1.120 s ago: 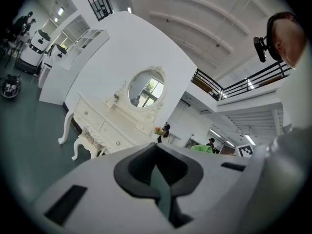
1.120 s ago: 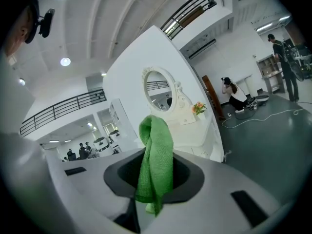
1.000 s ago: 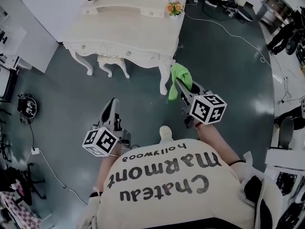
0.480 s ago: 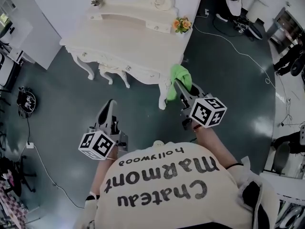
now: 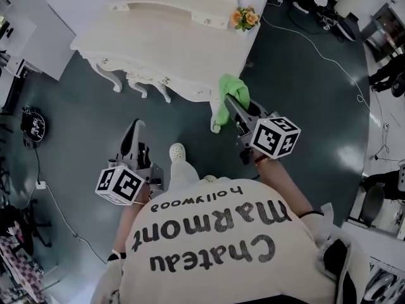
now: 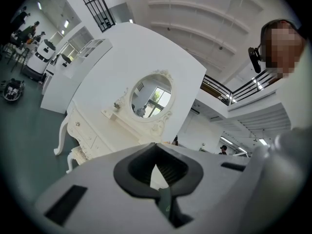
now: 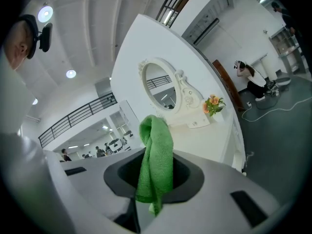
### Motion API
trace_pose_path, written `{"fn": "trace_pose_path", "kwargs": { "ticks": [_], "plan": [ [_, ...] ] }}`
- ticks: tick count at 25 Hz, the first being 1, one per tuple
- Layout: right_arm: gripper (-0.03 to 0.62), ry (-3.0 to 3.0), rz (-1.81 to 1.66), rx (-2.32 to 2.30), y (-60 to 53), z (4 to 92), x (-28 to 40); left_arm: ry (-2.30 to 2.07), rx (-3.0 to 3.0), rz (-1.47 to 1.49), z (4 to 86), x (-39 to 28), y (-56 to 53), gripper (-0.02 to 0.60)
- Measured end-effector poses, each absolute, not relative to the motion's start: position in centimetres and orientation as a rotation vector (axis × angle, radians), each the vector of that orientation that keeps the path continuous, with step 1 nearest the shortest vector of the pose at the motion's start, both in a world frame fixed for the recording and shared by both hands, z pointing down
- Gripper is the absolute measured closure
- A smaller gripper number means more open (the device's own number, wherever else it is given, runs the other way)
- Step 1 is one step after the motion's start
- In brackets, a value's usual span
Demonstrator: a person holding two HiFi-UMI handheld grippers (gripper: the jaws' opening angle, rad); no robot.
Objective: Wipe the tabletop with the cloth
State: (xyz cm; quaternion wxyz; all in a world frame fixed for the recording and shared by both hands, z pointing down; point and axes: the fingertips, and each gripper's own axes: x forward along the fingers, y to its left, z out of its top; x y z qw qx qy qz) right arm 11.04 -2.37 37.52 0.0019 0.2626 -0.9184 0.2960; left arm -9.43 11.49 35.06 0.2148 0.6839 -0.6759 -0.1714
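One cloth (image 7: 157, 150), seemingly hanging lengthwise, right claw (image 7: 153, 179)

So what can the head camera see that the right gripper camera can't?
Only the head view shows the left gripper, the person's white shoe and the printed shirt. Only the right gripper view shows the ceiling lights and the balcony railing. Both show the green cloth pinched in the right gripper, the white dressing table and the little flowers.
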Motion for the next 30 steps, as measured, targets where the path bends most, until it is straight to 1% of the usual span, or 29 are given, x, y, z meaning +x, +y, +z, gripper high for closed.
{"fn": "trace_pose_path", "kwargs": {
  "ticks": [8, 19, 24, 30],
  "plan": [
    [0.503, -2.857, 0.849, 0.962, -7.7, 36.6, 9.2, -1.754, 2.036, -0.423, 34.2, -11.8, 3.2, 0.574],
    [0.503, -2.824, 0.868, 1.265, -15.7, 34.5, 4.2, -1.637, 2.177, -0.361, 31.7, -19.8, -6.5, 0.574],
    [0.503, -2.774, 0.931, 1.431, -17.9, 35.6, 2.9, -1.560, 2.228, -0.310, 32.7, -22.3, -9.5, 0.574],
    [0.503, -2.623, 0.918, 1.530, -19.9, 38.5, 2.0, -1.498, 2.180, -0.307, 34.8, -24.4, -12.3, 0.574]
  ]
}}
